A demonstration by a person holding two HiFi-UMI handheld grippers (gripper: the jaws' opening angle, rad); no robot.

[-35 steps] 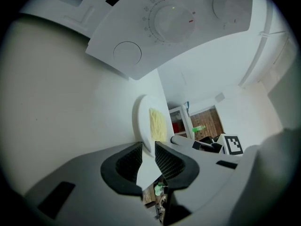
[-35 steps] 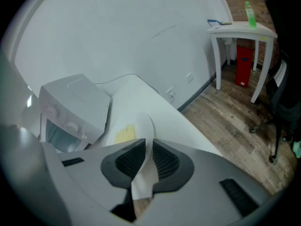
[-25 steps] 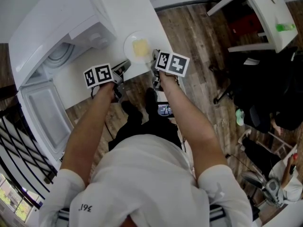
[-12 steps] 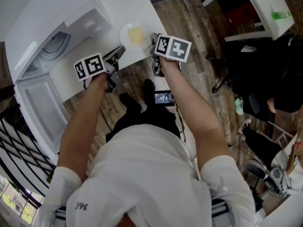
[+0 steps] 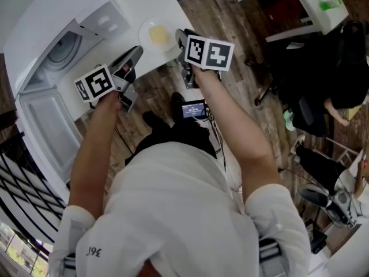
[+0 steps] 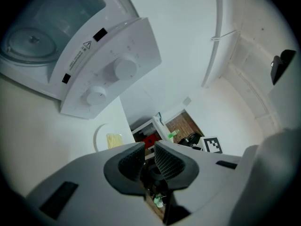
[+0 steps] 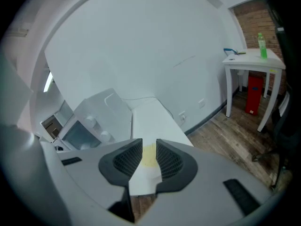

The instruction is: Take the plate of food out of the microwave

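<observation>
While both tools hang in the air: neither touches the plate point(image 5: 154, 36).
Left tool point(image 6: 148, 150): released. Its jaws stand a narrow gap apart, and nothing lies between the ribbed pads point(image 6: 167, 161).
Left tool, contact: none. It points over the desk point(image 5: 141, 2) toward the microwave point(image 5: 57, 22).
Right tool point(image 7: 149, 149): released. Its jaws have just been opening and now stand a moderate gap apart.
Right tool, contents: nothing is gripped. The plate shows through the gap but lies on the desk beyond the jaws, clear of both pads.
Plate, location: outside the microwave, flat on the white desk near its front edge. In the head view it sits between the two tools.
Food point(image 5: 157, 35): a pale yellow portion lies on the plate.
Microwave, state: the door point(image 5: 49, 126) is swung open at the left. The glass turntable point(image 5: 62, 55) is visible inside with nothing on it.
Microwave, position relative to plate: it stands to the left of the plate on the same desk. Its control panel with two knobs point(image 6: 124, 68) faces the left tool.
</observation>
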